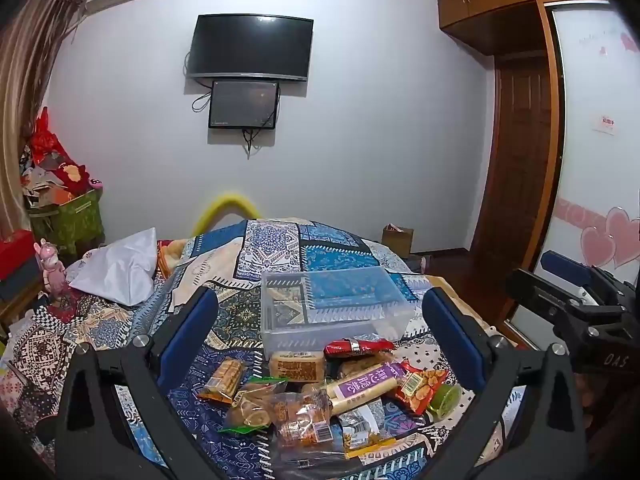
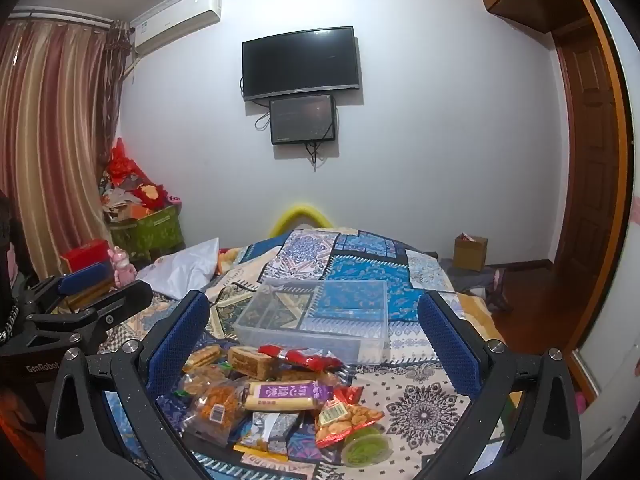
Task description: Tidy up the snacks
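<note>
A pile of wrapped snacks (image 1: 320, 392) lies on the patterned bedspread, just in front of a clear plastic box (image 1: 332, 304) that stands empty. The pile holds a purple-labelled cream roll (image 1: 362, 386), a red packet (image 1: 358, 346), a peanut packet (image 1: 418, 386) and a green jelly cup (image 1: 444, 400). My left gripper (image 1: 320, 320) is open above the pile. My right gripper (image 2: 316, 320) is open too, above the same pile (image 2: 272, 396) and box (image 2: 320, 320). Each gripper shows at the edge of the other's view.
The bed (image 1: 280, 248) is covered with a blue patchwork cloth. A white pillow (image 1: 120, 272) lies at the left. A pile of boxes and red things (image 2: 136, 208) stands in the left corner. A wardrobe and door (image 1: 520, 140) are at the right.
</note>
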The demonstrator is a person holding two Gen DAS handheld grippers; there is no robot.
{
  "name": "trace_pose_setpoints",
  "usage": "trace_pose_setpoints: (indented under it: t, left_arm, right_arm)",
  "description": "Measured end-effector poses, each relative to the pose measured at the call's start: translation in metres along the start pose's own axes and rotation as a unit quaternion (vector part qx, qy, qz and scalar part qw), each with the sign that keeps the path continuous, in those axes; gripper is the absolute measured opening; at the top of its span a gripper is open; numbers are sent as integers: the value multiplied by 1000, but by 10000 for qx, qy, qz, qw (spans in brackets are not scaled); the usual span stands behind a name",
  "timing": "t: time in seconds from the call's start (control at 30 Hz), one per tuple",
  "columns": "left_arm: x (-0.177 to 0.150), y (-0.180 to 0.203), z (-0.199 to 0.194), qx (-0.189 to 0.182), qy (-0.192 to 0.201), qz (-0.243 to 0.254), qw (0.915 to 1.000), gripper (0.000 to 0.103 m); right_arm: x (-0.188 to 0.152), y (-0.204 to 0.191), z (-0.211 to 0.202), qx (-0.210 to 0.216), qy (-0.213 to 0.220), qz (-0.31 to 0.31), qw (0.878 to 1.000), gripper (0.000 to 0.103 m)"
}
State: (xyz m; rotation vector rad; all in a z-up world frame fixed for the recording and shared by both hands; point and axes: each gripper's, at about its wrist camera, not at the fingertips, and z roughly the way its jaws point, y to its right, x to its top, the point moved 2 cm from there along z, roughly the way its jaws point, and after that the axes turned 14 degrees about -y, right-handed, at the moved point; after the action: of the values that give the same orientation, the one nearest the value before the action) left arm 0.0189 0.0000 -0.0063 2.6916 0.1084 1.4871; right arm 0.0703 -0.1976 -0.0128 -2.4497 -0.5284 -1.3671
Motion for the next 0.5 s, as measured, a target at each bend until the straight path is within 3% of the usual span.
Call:
trace_pose_setpoints:
  t: [0.5]
  left_arm:
    - [0,-1,0,0,23,-1,10000,103]
  right_arm:
    - [2,-2,-2,2,5,6,10000,103]
